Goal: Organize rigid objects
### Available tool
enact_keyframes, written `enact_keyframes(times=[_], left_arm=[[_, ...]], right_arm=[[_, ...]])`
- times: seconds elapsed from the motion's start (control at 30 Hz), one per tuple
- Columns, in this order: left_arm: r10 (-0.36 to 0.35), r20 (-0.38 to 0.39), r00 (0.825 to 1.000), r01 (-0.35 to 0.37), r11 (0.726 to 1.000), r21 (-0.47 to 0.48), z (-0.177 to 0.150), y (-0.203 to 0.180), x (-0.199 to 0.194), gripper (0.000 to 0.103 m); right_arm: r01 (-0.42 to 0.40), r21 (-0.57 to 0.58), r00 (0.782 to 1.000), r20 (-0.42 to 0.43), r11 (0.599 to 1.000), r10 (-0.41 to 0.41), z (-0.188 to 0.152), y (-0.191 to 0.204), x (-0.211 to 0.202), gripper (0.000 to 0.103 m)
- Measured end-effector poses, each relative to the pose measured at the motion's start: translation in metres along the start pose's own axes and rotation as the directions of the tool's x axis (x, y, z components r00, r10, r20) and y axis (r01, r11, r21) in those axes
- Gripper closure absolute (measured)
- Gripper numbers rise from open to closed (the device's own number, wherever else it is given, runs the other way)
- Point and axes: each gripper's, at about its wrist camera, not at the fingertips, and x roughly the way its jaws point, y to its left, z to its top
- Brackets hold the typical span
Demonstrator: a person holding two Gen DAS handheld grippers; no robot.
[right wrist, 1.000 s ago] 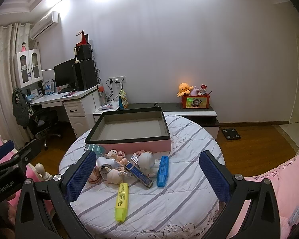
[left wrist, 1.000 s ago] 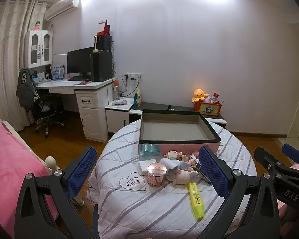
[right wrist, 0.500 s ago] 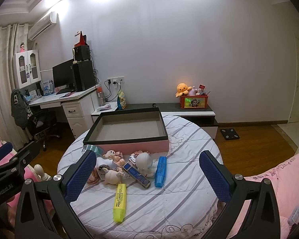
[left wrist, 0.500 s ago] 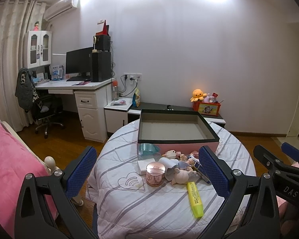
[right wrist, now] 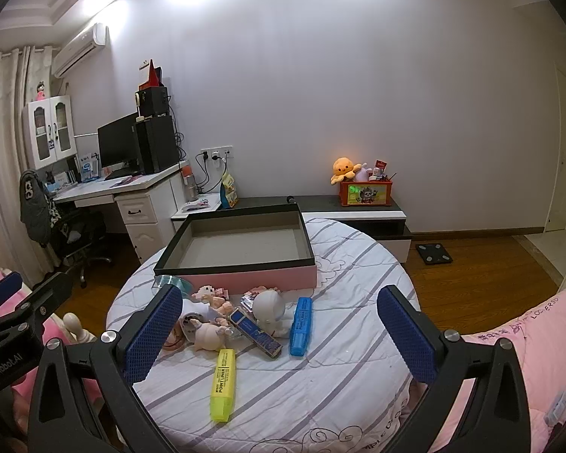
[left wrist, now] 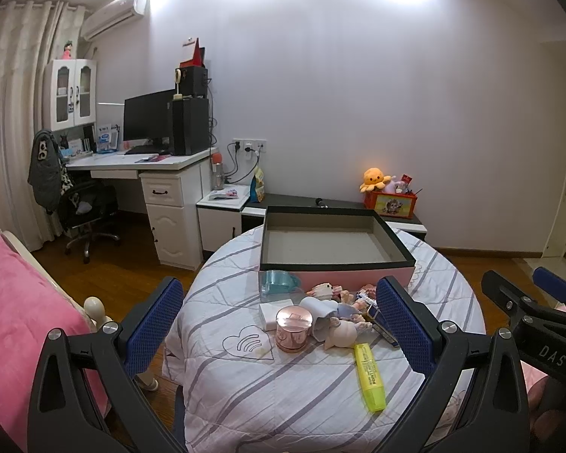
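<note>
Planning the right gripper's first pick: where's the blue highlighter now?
In the right wrist view the blue highlighter lies on the table, right of the white figurine, in front of the pink box.

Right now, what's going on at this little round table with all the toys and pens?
A person holds a two-finger gripper in each hand, the left gripper and right gripper, both open and empty above the table. Nothing is packed yet: the pink box sits empty. In front of it lie a yellow highlighter, a blue highlighter, a white figurine, small dolls and a rose-gold jar.
</note>
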Motion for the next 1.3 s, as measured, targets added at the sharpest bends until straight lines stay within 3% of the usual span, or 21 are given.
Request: enact_keyframes(times=[0.23, 0.5, 0.93, 1.07, 1.2, 1.3], left_arm=[[0.001, -0.003, 1.000, -0.001, 1.000, -0.001, -0.002, 0.002, 0.001, 0.000], [0.011, -0.053, 0.999, -0.011, 1.000, -0.005, -0.022, 0.009, 0.024, 0.000], [0.027, -0.211, 0.977, -0.033, 0.999, -0.025, -0.068, 0.020, 0.082, 0.000], [0.025, -0.242, 0.970, -0.034, 0.999, -0.031, -0.076, 0.022, 0.092, 0.000], [0.024, -0.260, 0.965, -0.034, 0.999, -0.031, -0.081, 0.023, 0.099, 0.000], [0.025, -0.269, 0.963, -0.034, 0.999, -0.028, -0.083, 0.023, 0.102, 0.000]], right_arm=[[-0.002, -0.009, 1.000, -0.014, 1.000, 0.002, -0.002, 0.000, 0.004, 0.000], [-0.022, -0.027, 0.994, -0.112, 0.999, 0.019, -0.021, 0.007, 0.035, 0.000], [-0.105, -0.063, 0.940, -0.331, 0.992, 0.078, -0.076, 0.026, 0.097, 0.001], [-0.138, -0.063, 0.919, -0.380, 0.988, 0.104, -0.091, 0.032, 0.109, 0.012], [-0.172, -0.083, 0.901, -0.416, 0.982, 0.123, -0.104, 0.040, 0.122, 0.035], [-0.177, -0.141, 0.914, -0.390, 0.974, 0.110, -0.112, 0.047, 0.124, 0.047]])
